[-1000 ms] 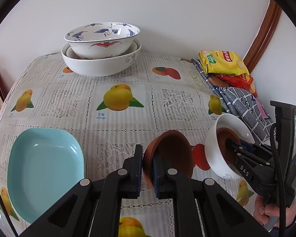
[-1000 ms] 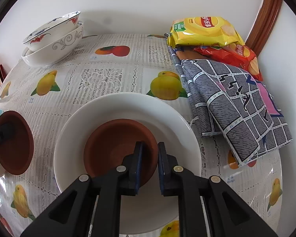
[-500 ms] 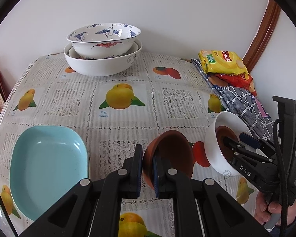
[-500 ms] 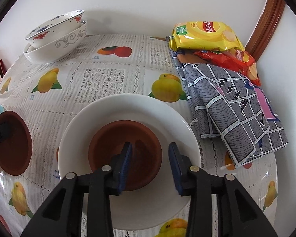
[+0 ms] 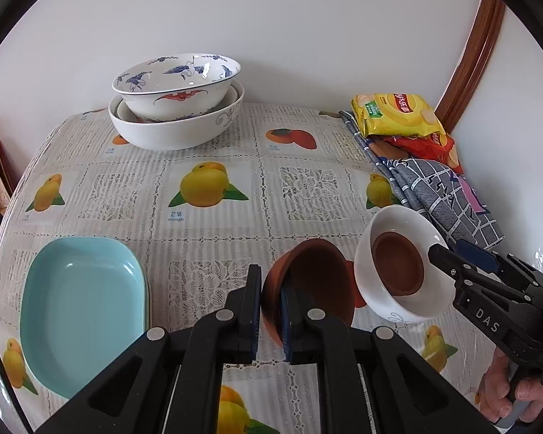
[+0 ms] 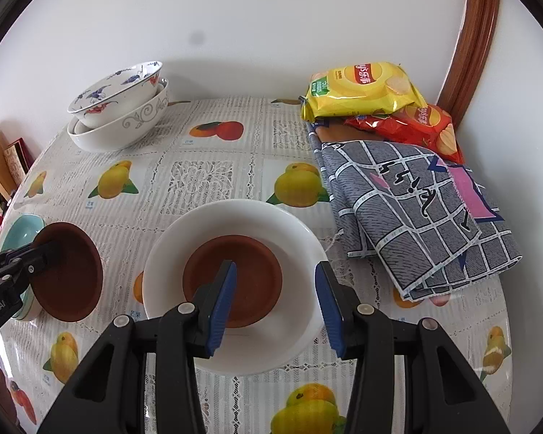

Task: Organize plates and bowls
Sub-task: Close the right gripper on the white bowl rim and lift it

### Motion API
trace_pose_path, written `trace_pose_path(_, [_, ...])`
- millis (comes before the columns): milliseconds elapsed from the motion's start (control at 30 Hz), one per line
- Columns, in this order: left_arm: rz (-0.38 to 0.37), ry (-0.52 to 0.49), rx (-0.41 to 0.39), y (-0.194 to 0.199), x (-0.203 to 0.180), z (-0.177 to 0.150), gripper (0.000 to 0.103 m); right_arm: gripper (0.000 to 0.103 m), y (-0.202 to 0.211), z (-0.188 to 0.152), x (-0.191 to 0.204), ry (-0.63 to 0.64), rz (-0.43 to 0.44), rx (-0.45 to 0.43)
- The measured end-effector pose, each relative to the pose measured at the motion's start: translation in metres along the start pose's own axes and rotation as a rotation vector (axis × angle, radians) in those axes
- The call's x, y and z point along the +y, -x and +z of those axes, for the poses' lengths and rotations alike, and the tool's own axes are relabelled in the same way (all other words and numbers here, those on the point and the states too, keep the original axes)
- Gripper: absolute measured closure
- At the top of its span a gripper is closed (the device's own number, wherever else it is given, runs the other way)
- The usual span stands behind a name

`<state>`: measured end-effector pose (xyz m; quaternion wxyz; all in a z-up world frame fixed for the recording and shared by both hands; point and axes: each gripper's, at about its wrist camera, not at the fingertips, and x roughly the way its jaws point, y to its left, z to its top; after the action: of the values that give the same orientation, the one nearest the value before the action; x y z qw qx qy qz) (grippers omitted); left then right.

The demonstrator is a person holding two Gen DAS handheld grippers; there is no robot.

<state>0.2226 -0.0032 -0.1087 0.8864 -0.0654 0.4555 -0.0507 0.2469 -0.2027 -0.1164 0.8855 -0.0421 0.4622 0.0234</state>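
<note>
Since the earlier frames, the right gripper [image 6: 275, 300] has been opened wide: its blue pads, once pinched on the rim of the brown dish [image 6: 235, 284], are now held well apart, one pad over the dish and the other at the right rim of the white bowl [image 6: 300, 238]. Nothing is gripped by it. The brown dish is seen lying flat inside the white bowl, directly ahead of and between the pads, and the bowl is rested on the fruit-print tablecloth [image 6: 206, 177].

The left gripper [image 5: 270, 311] is kept clamped on the near rim of a second brown bowl [image 5: 318, 278], which is held tilted, its opening turned toward the white bowl [image 5: 398, 228] just to the right; whether the two touch cannot be told.

To the left of the left gripper a light blue dish [image 5: 79, 311] is placed near the table edge. Ahead, open tablecloth is found up to the stacked patterned bowls [image 5: 177, 108] by the wall. Right of the right gripper, a folded grey cloth [image 6: 416, 209] and snack bags [image 6: 365, 88] are laid close to the white bowl.
</note>
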Motion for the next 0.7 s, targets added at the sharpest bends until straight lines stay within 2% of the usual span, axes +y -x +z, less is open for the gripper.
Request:
trace_pose_path(267, [-0.009, -0.037, -0.008, 0.007, -0.024, -0.001, 0.093, 0.058, 0.023, -0.008, -0.030, -0.058, -0.008, -0.030])
trace_pose_path(700, [-0.065, -0.083, -0.028, 0.007, -0.065, 0.009, 0.093, 0.058, 0.043, -0.028, -0.073, -0.100, -0.059, -0.037])
